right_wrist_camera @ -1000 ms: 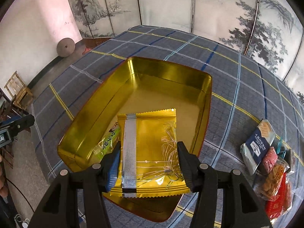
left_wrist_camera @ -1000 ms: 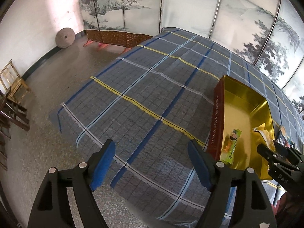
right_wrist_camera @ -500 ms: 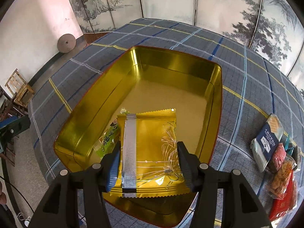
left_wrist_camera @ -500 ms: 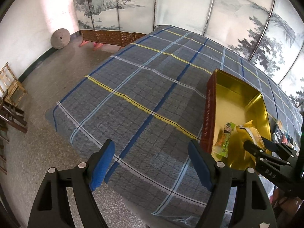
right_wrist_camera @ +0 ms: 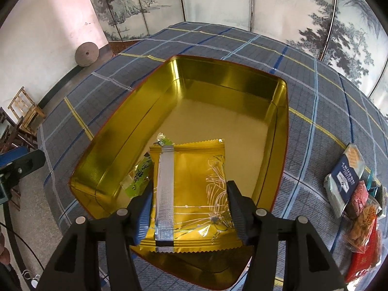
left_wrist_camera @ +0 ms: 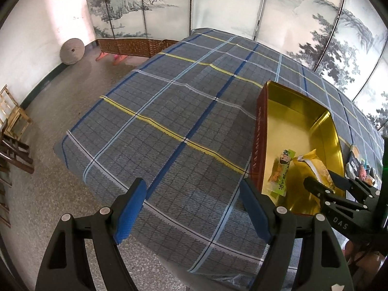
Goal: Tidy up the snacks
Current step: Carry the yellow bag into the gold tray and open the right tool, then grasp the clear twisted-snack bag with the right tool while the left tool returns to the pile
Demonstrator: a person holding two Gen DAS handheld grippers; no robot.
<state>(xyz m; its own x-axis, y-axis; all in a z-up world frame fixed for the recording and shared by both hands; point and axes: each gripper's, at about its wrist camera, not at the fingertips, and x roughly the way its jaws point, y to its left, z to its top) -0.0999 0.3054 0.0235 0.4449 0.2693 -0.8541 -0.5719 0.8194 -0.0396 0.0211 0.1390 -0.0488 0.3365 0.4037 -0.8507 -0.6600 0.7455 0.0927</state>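
Note:
A gold tin [right_wrist_camera: 232,89] with red outer walls [left_wrist_camera: 258,131] stands on the plaid tablecloth. My right gripper [right_wrist_camera: 190,208] is shut on a gold snack packet [right_wrist_camera: 191,194] and holds it over the tin's near end; the packet also shows in the left wrist view [left_wrist_camera: 315,163]. A green snack packet [right_wrist_camera: 138,177] lies on the tin floor, at the left below the gold one, and shows in the left wrist view [left_wrist_camera: 281,172]. My left gripper [left_wrist_camera: 191,208] is open and empty over the table's near left edge, left of the tin.
A heap of several other snack packets [right_wrist_camera: 354,194] lies on the cloth right of the tin. The plaid-covered table [left_wrist_camera: 169,111] drops to a stone floor [left_wrist_camera: 48,111] on the left. Wooden chairs [left_wrist_camera: 12,121] and a folding screen [left_wrist_camera: 242,4] stand around.
My right gripper has carried the gold packet forward and lower into the tin. My left gripper has drifted left and back, so the tin sits further in view.

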